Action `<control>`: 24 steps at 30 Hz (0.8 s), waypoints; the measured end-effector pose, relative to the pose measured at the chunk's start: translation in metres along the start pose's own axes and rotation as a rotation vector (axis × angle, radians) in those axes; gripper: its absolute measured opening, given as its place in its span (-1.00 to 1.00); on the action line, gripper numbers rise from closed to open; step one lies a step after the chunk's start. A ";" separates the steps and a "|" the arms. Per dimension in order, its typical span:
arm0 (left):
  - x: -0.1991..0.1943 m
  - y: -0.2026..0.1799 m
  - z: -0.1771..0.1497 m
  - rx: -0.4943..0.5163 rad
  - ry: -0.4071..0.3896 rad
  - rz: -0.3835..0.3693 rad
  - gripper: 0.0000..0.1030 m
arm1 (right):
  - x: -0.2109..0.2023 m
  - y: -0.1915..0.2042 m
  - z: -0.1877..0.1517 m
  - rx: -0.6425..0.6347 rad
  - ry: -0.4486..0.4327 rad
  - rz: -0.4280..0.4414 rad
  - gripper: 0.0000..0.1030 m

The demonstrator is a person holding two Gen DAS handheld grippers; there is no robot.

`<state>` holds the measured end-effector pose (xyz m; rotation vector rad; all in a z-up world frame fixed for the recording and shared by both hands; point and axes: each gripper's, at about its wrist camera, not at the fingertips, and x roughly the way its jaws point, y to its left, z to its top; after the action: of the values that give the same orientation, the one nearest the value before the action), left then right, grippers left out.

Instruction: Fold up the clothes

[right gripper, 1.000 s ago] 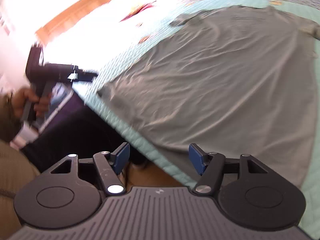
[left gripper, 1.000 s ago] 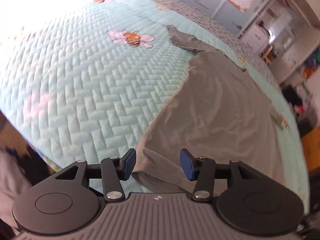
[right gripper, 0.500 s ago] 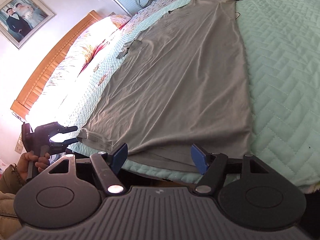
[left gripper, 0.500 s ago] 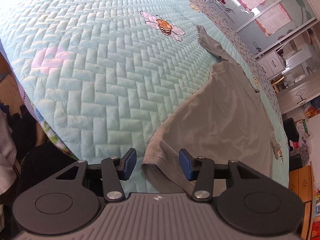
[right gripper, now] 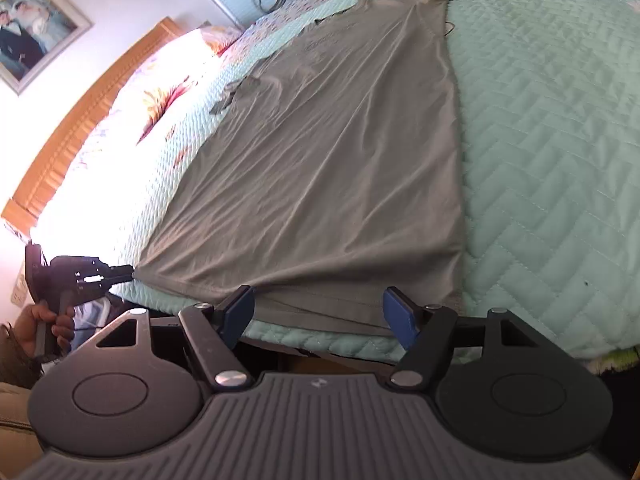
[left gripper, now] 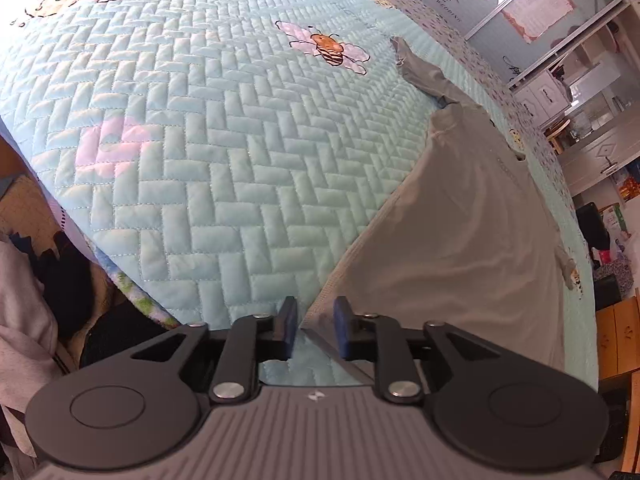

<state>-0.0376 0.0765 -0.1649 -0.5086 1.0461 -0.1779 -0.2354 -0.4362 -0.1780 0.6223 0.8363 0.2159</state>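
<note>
A grey-green T-shirt (left gripper: pixel 460 240) (right gripper: pixel 340 140) lies spread flat on the aqua quilted bedspread (left gripper: pixel 224 152), its hem along the near bed edge. My left gripper (left gripper: pixel 316 328) straddles one hem corner. Its jaws are closing, the fabric edge stands between the blue pads, and a gap still shows beside it. The right wrist view shows that left gripper (right gripper: pixel 124 274) at the shirt's left hem corner, held by a hand (right gripper: pixel 40 328). My right gripper (right gripper: pixel 320 316) is open wide just over the hem near the other corner, its pads clear of the cloth.
The bedspread (right gripper: pixel 552 128) stretches wide beside the shirt and carries an embroidered bee (left gripper: pixel 328 46). A wooden headboard (right gripper: pixel 80 132) and bright floral pillows (right gripper: pixel 160 92) are at the far end. White cabinets (left gripper: pixel 592 152) stand beyond the bed, and dark clothing (left gripper: pixel 60 280) lies below its edge.
The left jaws have narrowed around the shirt's hem corner and the gripper has dropped closer to it. The right gripper rolled and swung to face along the shirt, then settled at the hem.
</note>
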 end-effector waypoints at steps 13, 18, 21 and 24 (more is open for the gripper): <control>-0.019 -0.071 -0.034 0.197 -0.092 0.009 -0.15 | -0.004 0.046 -0.019 -0.481 -0.008 -0.247 0.20; 0.001 -0.077 -0.049 0.182 -0.003 -0.010 -0.15 | 0.010 0.059 -0.028 -0.666 0.048 -0.344 -0.44; 0.007 -0.078 -0.055 0.187 0.032 0.005 -0.15 | 0.013 0.063 -0.038 -0.805 0.068 -0.398 -0.44; 0.009 -0.077 -0.056 0.176 0.041 0.015 -0.15 | 0.018 0.067 -0.048 -0.941 0.086 -0.435 -0.42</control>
<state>-0.0733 -0.0118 -0.1572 -0.3388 1.0625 -0.2657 -0.2554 -0.3546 -0.1734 -0.4517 0.8251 0.2112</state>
